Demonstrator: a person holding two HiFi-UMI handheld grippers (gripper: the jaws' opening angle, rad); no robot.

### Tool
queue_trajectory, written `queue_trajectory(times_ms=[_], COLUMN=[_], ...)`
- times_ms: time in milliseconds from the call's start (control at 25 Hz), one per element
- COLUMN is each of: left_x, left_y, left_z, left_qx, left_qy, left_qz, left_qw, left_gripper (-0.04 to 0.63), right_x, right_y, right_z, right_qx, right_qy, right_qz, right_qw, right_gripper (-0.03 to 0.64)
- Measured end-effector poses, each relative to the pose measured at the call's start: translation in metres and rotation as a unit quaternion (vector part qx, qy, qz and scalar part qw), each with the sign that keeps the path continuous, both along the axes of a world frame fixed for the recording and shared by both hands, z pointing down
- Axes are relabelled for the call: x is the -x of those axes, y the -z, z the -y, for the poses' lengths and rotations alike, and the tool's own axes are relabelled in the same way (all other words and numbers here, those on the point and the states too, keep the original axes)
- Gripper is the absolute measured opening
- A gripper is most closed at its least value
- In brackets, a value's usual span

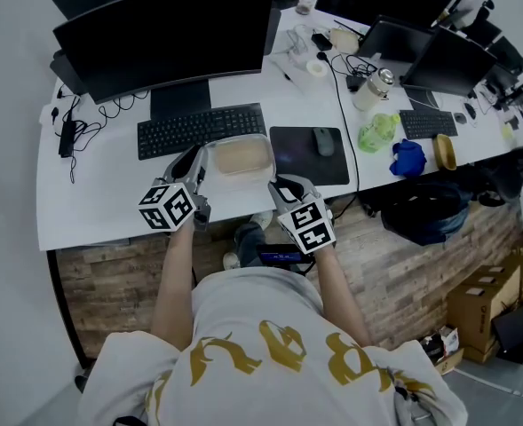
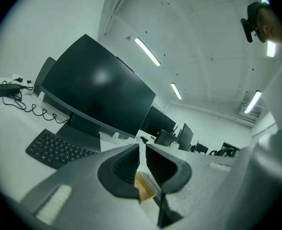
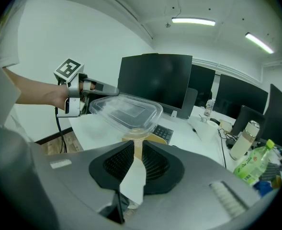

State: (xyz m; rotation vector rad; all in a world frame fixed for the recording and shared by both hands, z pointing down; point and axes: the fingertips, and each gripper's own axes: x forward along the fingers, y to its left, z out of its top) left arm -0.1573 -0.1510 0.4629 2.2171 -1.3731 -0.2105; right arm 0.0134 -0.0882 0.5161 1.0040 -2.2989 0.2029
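Observation:
A clear-lidded food container (image 1: 240, 157) with a tan base sits at the desk's front edge, between both grippers. My left gripper (image 1: 201, 160) is shut on the thin rim of the clear lid (image 2: 141, 153) at the container's left side. My right gripper (image 1: 279, 186) is shut on the tan base's rim (image 3: 139, 147) at the container's right side. In the right gripper view the clear lid (image 3: 126, 110) stands tilted above the tan base, and the left gripper (image 3: 94, 89) grips its far edge. What is inside the container I cannot make out.
Behind the container lie a black keyboard (image 1: 202, 130) and a large monitor (image 1: 168, 29). A mouse (image 1: 323, 140) on a black pad (image 1: 310, 158) is to the right, then a green bottle (image 1: 376, 132), a blue cloth (image 1: 408, 159) and a flask (image 1: 374, 88). A black bag (image 1: 425, 213) sits on the floor.

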Motion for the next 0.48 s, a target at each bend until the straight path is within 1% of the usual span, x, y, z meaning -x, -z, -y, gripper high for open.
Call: queue_trajectory(times_ms=[280,480], left_x=[-0.0003,0.0002], left_y=[-0.0034,-0.0052], left_z=[0.0012,0.0022], left_qx=[0.003,0.006], left_qy=[-0.001,-0.001], left_qz=[-0.002,-0.005], left_qw=[1.0000,1.0000], left_gripper=[0.037,0.037], right_x=[-0.0006,0.0006], right_y=[-0.0031,-0.0038], right_z=[0.0008,0.0009], right_qx=[0.003,0.009], right_qy=[-0.001,-0.002], right_qz=[-0.007,-0.001], right_qw=[1.000,1.000], right_gripper=[0.078,0.078])
